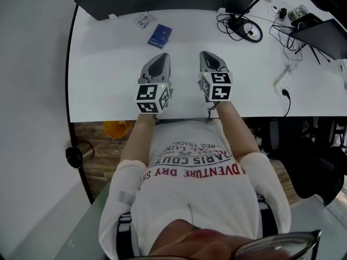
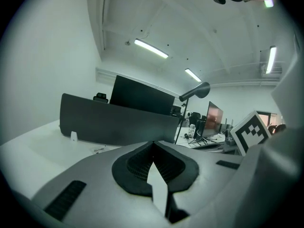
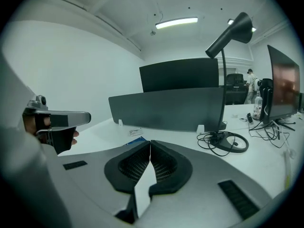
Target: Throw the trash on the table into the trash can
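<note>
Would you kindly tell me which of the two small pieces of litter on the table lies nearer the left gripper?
The blue packet. The other piece, a pale wrapper, lies beyond it, farther away.

Left claw (image 1: pixel 161 57) and right claw (image 1: pixel 207 54), both closed.

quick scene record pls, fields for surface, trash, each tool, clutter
surface: white table
trash: blue packet and small white wrapper, apart, near the dark divider
left tool: jaws together, empty, over the table's near side
right tool: jaws together, empty, beside the left one
clutter: lamp base with coiled cable; power strip at the right
</note>
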`<control>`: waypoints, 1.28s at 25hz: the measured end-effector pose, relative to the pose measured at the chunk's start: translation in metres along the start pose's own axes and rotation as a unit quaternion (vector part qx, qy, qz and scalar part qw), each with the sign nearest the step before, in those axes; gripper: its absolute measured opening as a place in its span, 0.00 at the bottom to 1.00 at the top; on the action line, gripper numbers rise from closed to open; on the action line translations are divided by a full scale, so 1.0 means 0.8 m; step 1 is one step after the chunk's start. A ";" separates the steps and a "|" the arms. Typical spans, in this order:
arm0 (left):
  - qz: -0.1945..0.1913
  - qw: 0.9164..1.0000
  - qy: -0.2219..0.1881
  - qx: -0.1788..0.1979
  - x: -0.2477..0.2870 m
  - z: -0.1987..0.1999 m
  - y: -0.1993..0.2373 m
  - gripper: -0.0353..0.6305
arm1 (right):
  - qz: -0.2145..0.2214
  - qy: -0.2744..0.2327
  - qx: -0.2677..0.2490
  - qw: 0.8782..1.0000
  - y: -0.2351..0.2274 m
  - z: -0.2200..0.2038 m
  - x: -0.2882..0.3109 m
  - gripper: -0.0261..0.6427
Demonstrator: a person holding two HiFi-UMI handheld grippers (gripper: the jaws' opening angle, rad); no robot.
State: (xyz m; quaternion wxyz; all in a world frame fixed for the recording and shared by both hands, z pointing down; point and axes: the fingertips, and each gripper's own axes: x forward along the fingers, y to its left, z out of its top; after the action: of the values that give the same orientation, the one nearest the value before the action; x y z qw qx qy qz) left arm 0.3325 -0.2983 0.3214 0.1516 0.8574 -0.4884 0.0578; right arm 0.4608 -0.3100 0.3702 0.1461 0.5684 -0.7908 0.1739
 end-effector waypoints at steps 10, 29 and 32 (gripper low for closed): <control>0.014 0.999 0.040 -0.022 0.026 -0.009 0.159 0.09 | 0.005 0.059 0.051 0.997 0.076 0.004 0.149 0.09; -0.023 0.991 0.108 -0.076 0.085 -0.098 0.301 0.09 | -0.050 0.218 0.041 0.974 0.098 -0.097 0.349 0.50; -0.029 0.989 0.115 -0.085 0.087 -0.108 0.301 0.09 | -0.061 0.223 0.035 0.972 0.094 -0.102 0.348 0.50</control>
State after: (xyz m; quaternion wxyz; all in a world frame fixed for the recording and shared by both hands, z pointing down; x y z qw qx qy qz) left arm 0.1667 -0.4431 0.4698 0.2804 0.8428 -0.4462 0.1098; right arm 0.3051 -0.4883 0.5546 0.3091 0.5670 -0.6956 0.3148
